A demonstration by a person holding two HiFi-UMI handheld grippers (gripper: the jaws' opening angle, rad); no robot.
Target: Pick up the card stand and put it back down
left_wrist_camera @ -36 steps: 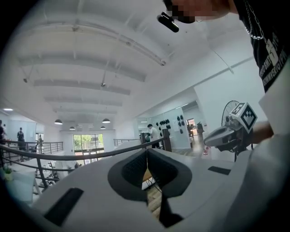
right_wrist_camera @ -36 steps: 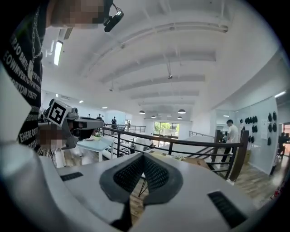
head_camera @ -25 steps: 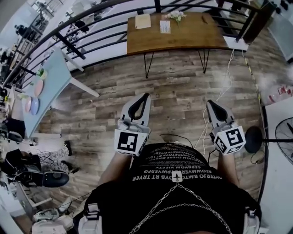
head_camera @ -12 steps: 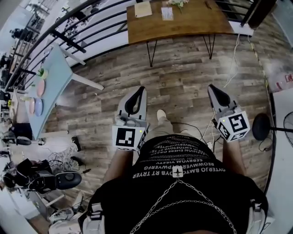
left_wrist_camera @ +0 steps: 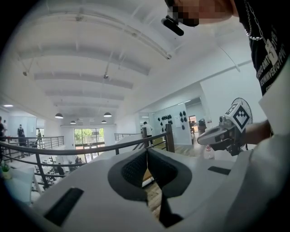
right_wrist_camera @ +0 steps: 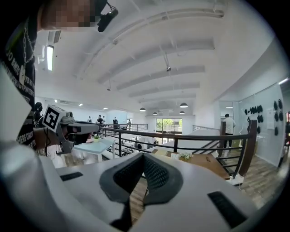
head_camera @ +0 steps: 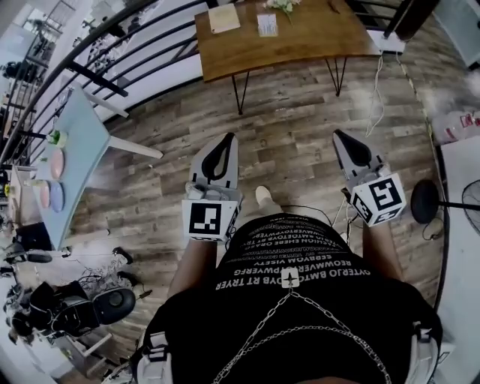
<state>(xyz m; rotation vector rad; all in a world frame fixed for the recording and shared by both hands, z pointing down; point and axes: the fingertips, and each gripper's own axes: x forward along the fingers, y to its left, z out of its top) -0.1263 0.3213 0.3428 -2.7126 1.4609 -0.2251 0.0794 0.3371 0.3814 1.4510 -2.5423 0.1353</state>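
The person stands on a wood-plank floor (head_camera: 300, 112) and holds both grippers out in front of the body, over the floor and well apart from any furniture. The left gripper (head_camera: 227, 139) points ahead with its jaws closed: its own view shows the two dark pads meeting in a thin line, with nothing between them. The right gripper (head_camera: 338, 136) is held the same way, its jaws also pressed together and empty. Each gripper's marker cube sits close to the person's black shirt (head_camera: 292, 300).

The card stand (head_camera: 268, 25) is a small white upright card on the wooden surface (head_camera: 315, 45), which stands ahead of the person against a black railing (head_camera: 135, 56). The stand is set toward the surface's far edge, a little left of the middle of its length. A tan sheet (head_camera: 223, 18) lies near the far left corner of the same surface, apart from the stand, and a small bunch of pale flowers (head_camera: 283, 4) sits just beside the stand at the far edge. Neither gripper is near the stand.

Off to the left stands a pale blue table (head_camera: 79, 142) carrying a pink plate (head_camera: 57, 162) and a blue plate (head_camera: 57, 196). At the right a black fan (head_camera: 421, 201) stands on the floor.
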